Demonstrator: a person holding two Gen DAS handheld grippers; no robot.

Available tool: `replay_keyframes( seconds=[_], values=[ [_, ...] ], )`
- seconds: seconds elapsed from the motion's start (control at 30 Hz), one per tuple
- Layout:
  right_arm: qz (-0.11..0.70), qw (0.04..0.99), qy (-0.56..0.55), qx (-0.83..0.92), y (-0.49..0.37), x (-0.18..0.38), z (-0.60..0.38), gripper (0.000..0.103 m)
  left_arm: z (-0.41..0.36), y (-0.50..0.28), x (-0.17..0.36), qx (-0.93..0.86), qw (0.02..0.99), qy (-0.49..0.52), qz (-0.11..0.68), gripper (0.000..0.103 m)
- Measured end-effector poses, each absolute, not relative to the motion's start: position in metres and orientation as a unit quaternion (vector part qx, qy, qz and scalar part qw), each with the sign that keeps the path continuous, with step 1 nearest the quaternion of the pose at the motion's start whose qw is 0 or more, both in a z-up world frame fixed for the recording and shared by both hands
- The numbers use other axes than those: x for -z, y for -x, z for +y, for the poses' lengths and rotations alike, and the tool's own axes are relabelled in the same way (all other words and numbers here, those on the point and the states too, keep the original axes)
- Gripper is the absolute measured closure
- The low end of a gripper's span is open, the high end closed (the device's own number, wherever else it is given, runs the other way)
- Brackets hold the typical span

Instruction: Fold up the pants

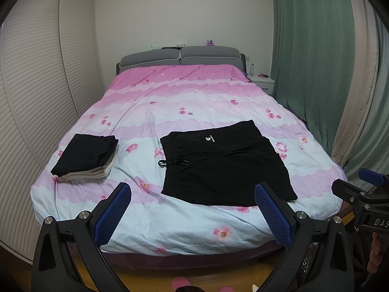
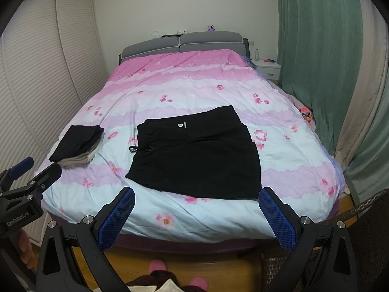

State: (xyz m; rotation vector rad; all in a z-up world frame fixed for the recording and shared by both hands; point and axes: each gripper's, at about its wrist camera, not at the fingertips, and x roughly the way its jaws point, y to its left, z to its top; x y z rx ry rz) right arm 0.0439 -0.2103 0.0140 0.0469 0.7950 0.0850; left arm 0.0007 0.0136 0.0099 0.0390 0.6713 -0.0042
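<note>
Black pants (image 1: 223, 165) lie flat on the pink floral bedspread (image 1: 182, 97), waistband and drawstring (image 1: 173, 163) to the left, a small white logo near the far edge. They also show in the right wrist view (image 2: 197, 155). My left gripper (image 1: 193, 204) is open and empty, held above the foot of the bed short of the pants. My right gripper (image 2: 197, 209) is open and empty, also short of the pants' near edge. Each gripper shows at the edge of the other's view.
A stack of folded clothes (image 1: 86, 155), black on beige, sits at the bed's left. A louvred wardrobe (image 1: 36, 85) stands left, green curtains (image 1: 316, 60) right, a white nightstand (image 2: 267, 68) with a bottle at the back right. A wicker chair (image 2: 364, 231) stands near right.
</note>
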Motion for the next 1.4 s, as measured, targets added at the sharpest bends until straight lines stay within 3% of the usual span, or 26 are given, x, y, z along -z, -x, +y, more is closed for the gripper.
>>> replay_keyframes(
  seconds=[0.97,1.2,1.4],
  values=[
    [0.418,0.907,-0.024,-0.047,-0.074,0.003,-0.217,0.0,0.01,-0.027,0.014,-0.011,0.932,-0.017,0.362,0.0],
    [0.436,0.899,-0.031,-0.036,-0.097,0.032,-0.217,0.0,0.034,-0.063,0.055,-0.017,0.922,-0.003,0.387,0.0],
    [0.488,0.87,-0.069,-0.016,-0.134,0.1,-0.225,0.0,0.059,-0.12,0.113,-0.003,0.893,0.029,0.449,0.0]
  ],
)
